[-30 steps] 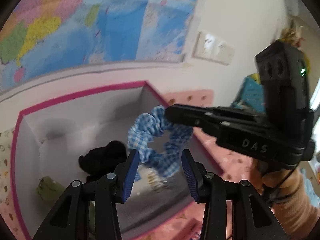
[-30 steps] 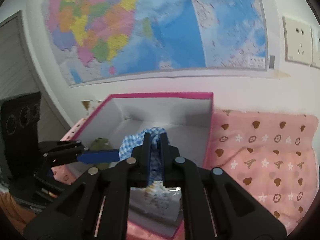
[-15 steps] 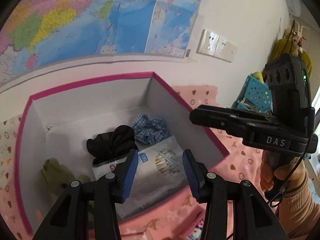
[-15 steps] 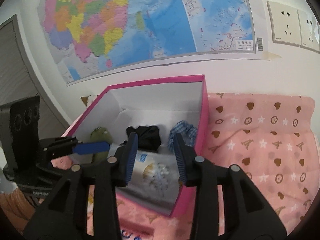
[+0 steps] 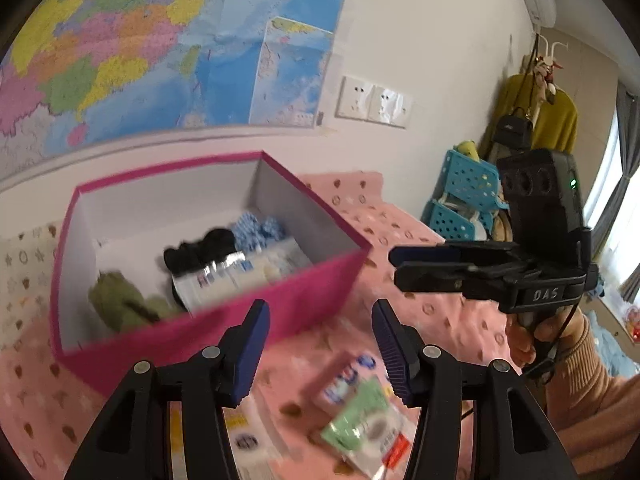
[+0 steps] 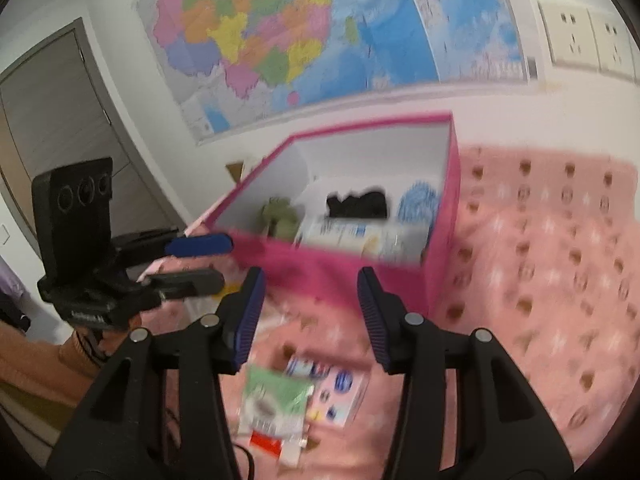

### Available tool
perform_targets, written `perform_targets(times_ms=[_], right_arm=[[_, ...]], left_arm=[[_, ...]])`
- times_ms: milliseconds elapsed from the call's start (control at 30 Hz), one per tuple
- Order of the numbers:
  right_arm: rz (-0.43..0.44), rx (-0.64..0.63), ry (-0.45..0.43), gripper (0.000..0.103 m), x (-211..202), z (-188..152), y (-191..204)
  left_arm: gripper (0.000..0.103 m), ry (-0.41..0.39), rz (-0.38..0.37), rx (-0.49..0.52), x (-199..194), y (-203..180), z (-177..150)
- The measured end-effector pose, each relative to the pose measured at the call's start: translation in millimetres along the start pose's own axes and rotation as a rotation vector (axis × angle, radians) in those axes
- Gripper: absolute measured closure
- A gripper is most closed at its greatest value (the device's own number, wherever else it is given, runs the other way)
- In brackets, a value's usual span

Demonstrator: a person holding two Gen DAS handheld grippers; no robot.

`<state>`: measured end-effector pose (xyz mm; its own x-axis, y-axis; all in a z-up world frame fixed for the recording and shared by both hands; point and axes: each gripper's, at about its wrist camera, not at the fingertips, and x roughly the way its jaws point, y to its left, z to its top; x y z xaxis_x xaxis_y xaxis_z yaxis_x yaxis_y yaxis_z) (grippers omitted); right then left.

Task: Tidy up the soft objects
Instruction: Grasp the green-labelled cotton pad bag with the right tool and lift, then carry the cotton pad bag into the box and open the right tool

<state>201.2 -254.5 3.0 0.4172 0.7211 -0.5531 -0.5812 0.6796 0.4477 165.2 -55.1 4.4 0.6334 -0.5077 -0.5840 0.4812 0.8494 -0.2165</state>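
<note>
Presently noted: one pink box with white inner walls, standing on a pink patterned bedcover against the wall. Counted inside it: one blue gingham scrunchie at the far right corner, one black soft item touching it on the left, one olive-green soft item at the left end, and one white printed packet lying in front of the black item; print on the packet blurred, unreadable. Outside the box, on the bedcover near its front wall: one green-and-white sachet with a red strip, lying on or against one pink card with blue roundels; lettering on both unreadable. Left gripper partly spread and opening, nothing between the pads. Right gripper likewise partly spread and opening, nothing between the pads; "DAS" legible on its body in the left view. On the wall: two maps, text illegible, and two white socket plates. Further right: two blue perforated baskets stacked.
</note>
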Motion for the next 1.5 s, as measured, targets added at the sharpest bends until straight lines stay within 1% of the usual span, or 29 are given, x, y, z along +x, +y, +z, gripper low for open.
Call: perform_targets(times_ms=[33,133,200,267,367,533,700,767,800,867,933,1033,1300,1500], right_arm=[[0.006,0.017,0.021,0.053,2,-11,-1],[0.022,0.067,0.082,0.053,9,-39,-4],[0.041,0.109,0.121,0.053,15,-58,-7],[0.048,0.133,0.153,0.053,19,-73,-5],[0.059,0.149,0.187,0.053,26,-87,-3],[0.07,0.145,0.21,0.053,37,-94,3],[0.086,0.152,0.213,0.053,46,-98,8],[0.073,0.145,0.217,0.059,46,-99,9],[0.07,0.141,0.216,0.067,45,-99,10],[0.055,0.136,0.211,0.069,41,-99,11],[0.041,0.125,0.198,0.072,35,-98,13],[0.031,0.11,0.171,0.074,24,-93,16],[0.009,0.048,0.089,0.075,9,-65,24],[-0.017,-0.039,0.031,0.075,4,-26,29]], left_arm=[[0.049,0.014,-0.014,-0.007,0,0,-5],[0.049,0.071,-0.015,-0.009,7,-5,-24],[0.049,0.108,-0.029,-0.017,11,-7,-36],[0.049,0.136,-0.04,-0.02,14,-10,-46],[0.049,0.179,-0.056,-0.033,19,-13,-63],[0.049,0.245,-0.07,-0.054,27,-19,-84],[0.049,0.303,-0.124,-0.121,40,-15,-101],[0.053,0.315,-0.147,-0.138,44,-14,-103],[0.055,0.316,-0.157,-0.141,45,-15,-103],[0.061,0.316,-0.168,-0.143,46,-16,-103],[0.065,0.311,-0.174,-0.135,46,-18,-101],[0.065,0.293,-0.189,-0.129,41,-21,-97],[0.065,0.208,-0.178,-0.13,27,-21,-72],[0.065,0.132,-0.143,-0.125,19,-15,-39]])
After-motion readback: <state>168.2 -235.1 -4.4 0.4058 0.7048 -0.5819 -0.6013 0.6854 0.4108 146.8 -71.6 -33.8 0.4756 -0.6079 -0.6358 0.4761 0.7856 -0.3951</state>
